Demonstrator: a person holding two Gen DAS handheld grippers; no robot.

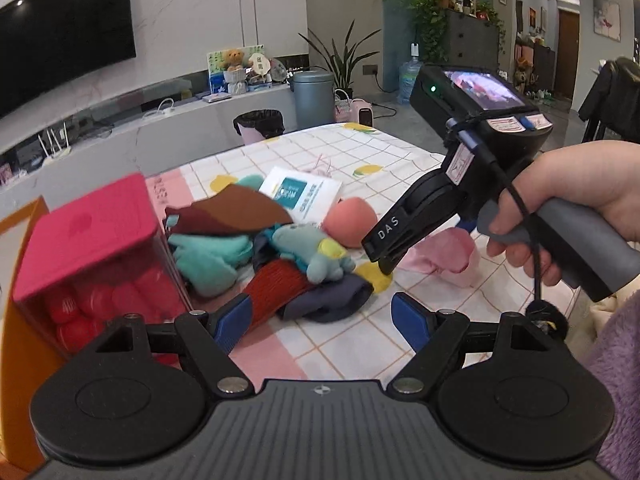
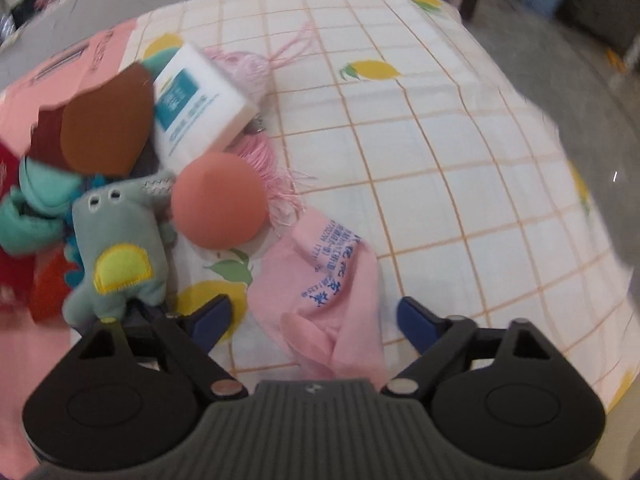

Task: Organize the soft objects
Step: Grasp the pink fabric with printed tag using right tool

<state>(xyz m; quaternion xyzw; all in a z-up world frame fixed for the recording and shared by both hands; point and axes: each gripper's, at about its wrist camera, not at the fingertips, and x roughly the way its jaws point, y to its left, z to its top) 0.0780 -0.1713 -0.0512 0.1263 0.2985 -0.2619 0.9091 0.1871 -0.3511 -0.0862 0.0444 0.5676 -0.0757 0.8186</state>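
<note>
A heap of soft things lies on the checked tablecloth [image 1: 352, 336]: a grey-green plush toy [image 1: 316, 254] [image 2: 116, 248], a coral ball [image 1: 349, 221] [image 2: 219, 199], a brown felt piece [image 1: 240, 210] [image 2: 105, 128], teal cloth [image 1: 208, 258], a red knit piece [image 1: 276, 286], dark cloth [image 1: 328, 300], a white tissue pack [image 1: 300, 196] [image 2: 198, 114]. A pink cloth [image 2: 324, 300] [image 1: 444, 254] lies apart, on the right. My left gripper [image 1: 322, 322] is open, low before the heap. My right gripper [image 2: 314, 322] is open over the pink cloth's near end; its body shows in the left wrist view [image 1: 388, 244].
A clear box with a pink lid [image 1: 92, 248] holding red balls stands left of the heap, beside an orange box [image 1: 20, 344]. Pink tassels [image 2: 260, 152] lie behind the ball. The table's far edge drops to the floor, with a bin [image 1: 260, 124] beyond.
</note>
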